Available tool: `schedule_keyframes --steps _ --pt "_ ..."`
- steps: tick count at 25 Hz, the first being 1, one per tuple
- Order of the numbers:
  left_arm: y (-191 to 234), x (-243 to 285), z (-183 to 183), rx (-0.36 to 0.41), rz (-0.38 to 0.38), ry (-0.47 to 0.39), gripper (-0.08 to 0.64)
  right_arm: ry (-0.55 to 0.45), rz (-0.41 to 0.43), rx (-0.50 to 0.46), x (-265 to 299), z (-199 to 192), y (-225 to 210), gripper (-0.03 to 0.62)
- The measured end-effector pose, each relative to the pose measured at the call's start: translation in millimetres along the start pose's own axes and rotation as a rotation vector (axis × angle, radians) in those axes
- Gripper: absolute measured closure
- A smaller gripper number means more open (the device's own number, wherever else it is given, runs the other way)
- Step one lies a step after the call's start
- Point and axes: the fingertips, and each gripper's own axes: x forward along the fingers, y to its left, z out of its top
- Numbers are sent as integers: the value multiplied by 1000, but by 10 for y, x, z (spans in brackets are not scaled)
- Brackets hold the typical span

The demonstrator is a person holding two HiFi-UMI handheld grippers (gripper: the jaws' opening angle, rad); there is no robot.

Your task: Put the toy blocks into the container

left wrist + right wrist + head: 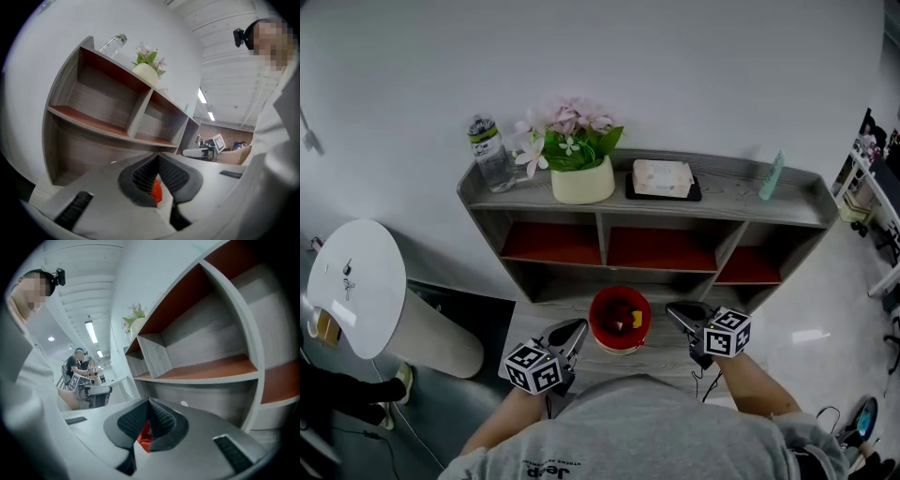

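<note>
The red container (619, 343) stands at lower centre on the grey tabletop (661, 354), with toy blocks (624, 319) already inside. The left gripper (578, 328) flanks it at lower left and the right gripper (673, 309) at lower right, both with jaws closed and nothing pinched. Behind stands a shelf (731, 192) with 3 open compartments, carrying a bottle (490, 155), a flower pot (581, 180) and a tissue box (662, 176).

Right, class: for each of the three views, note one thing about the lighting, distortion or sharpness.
Head view: even, soft light, with one bright glare patch on the floor. Left gripper view: the fisheye lens bows the shelf unit, and a black vignette rings the picture. Right gripper view: the same bowing, and the ceiling lamp is blown out.
</note>
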Motion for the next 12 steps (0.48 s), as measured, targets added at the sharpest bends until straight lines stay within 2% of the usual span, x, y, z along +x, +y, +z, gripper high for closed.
schedule_keyframes --steps 12 --pt "-144 119 43 22 -30 13 548 4 -20 -14 -167 -21 -21 586"
